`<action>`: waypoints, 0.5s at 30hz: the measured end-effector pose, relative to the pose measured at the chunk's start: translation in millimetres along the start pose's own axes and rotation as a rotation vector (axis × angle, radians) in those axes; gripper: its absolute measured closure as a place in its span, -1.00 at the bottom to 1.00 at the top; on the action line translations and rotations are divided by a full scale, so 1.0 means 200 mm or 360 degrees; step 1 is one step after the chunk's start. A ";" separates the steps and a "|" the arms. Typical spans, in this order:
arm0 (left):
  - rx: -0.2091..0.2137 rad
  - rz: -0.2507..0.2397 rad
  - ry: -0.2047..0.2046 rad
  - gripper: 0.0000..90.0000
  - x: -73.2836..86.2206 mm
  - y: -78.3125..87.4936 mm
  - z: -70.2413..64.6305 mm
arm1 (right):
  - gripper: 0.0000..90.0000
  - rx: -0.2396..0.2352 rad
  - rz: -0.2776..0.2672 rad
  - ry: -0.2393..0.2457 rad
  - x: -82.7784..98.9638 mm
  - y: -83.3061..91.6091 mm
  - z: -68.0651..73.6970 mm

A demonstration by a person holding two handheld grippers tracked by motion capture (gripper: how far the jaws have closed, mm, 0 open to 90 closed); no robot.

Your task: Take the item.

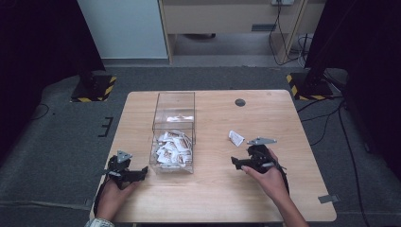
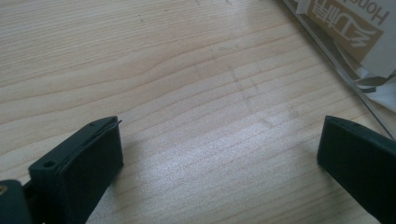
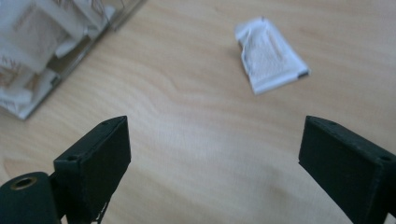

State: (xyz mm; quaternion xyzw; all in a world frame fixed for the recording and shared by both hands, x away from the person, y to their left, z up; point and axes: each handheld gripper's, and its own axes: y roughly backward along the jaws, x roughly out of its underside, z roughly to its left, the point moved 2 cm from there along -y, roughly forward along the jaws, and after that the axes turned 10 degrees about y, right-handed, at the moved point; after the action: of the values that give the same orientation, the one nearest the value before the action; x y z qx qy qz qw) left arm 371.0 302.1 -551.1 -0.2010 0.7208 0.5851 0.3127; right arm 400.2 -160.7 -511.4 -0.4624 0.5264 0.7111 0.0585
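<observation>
A clear plastic box [image 1: 173,132] stands in the middle of the wooden table [image 1: 222,198], holding several white and brown packets [image 1: 172,147]. One white packet [image 1: 235,137] lies loose on the table to the right of the box; it also lies ahead of the right jaws as the white packet [image 3: 270,55]. My left gripper [image 1: 142,172] rests by the box's near left corner, open and empty, with the box wall [image 2: 345,56] at its upper right. My right gripper [image 1: 236,164] sits just below the loose packet, open with bare wood between its jaws.
A dark round cable hole [image 1: 240,102] sits near the table's far edge. Around the table is grey carpet with striped stand bases [image 1: 94,89] at the far left and far right, and cables trail on the right.
</observation>
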 end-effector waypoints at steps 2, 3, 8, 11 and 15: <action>0.0000 -0.0001 0.0000 -1.00 0.00 0.00 0.00 | -0.82 0.0006 0.0031 0.0011 0.03 0.00 0.01; 0.0000 0.0000 0.0000 -1.00 0.00 0.00 0.00 | -0.83 0.0022 0.0048 0.0035 0.07 0.00 0.02; -0.0001 0.0000 -0.0001 -1.00 0.00 0.00 0.00 | -0.85 0.0041 0.0128 0.0076 0.14 -0.03 0.04; -0.0001 0.0000 -0.0001 -1.00 0.00 0.00 0.00 | -0.85 0.0062 0.0144 0.0077 0.15 -0.06 0.04; -0.0002 0.0000 -0.0002 -1.00 0.00 0.00 0.00 | -0.89 0.0105 0.0145 0.0125 0.17 -0.08 0.07</action>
State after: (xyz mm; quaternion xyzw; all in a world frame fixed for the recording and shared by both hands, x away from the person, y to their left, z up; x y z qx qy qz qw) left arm 371.0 301.9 -551.1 -0.2008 0.7203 0.5855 0.3130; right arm 383.0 -155.8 -546.6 -0.4635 0.5718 0.6766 0.0204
